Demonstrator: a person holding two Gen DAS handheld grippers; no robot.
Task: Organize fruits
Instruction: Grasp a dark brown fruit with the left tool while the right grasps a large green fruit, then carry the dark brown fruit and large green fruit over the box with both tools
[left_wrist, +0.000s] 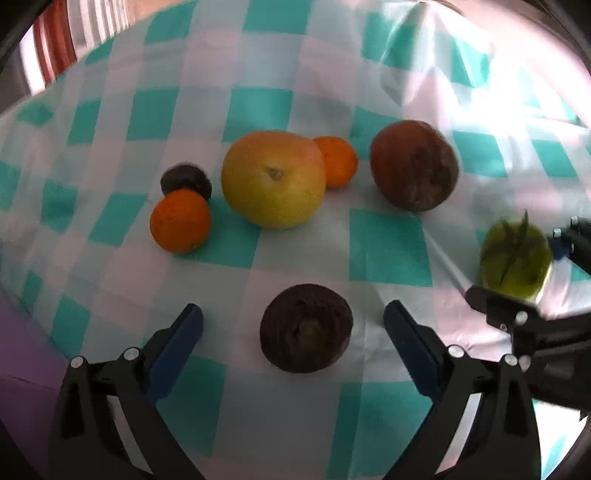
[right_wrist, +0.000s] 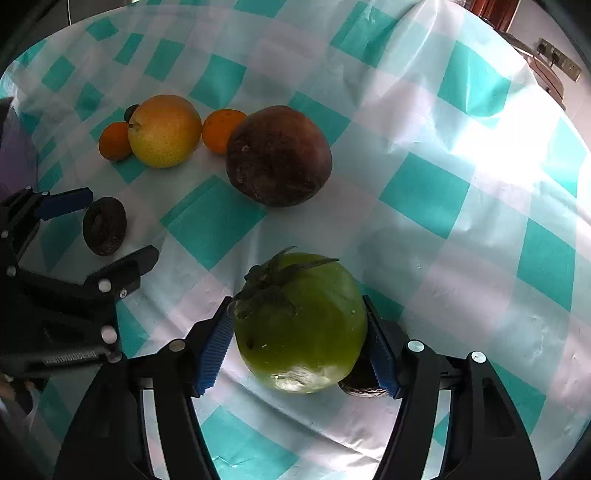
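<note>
Checked teal-and-white cloth (left_wrist: 388, 254) covers the table, with bright light washing out its far right side. Going left to right in the left wrist view: a small dark fruit (left_wrist: 185, 181) sits just behind an orange (left_wrist: 180, 221); a big yellow pear (left_wrist: 273, 179) stands next, with a second orange (left_wrist: 338, 160) tucked against its far side; then a large brown fruit (left_wrist: 413, 164) on its own.

Nearer the camera, the left gripper (left_wrist: 293, 325) hangs with its jaws spread wide on either side of a dark wrinkled fruit (left_wrist: 306, 328), pads clear of it, nothing grasped.

At the right edge, the right gripper (right_wrist: 299, 338) has its blue pads on both sides of a green tomato (right_wrist: 301, 321); they look to be touching its skin, so I judge it gripped, still low over the cloth. Something dark lies half hidden behind the tomato; I cannot tell what.

No bowl or tray shows, and the fruit lies loosely scattered, so the sorting looks barely begun: two pieces are being addressed, five remain.
</note>
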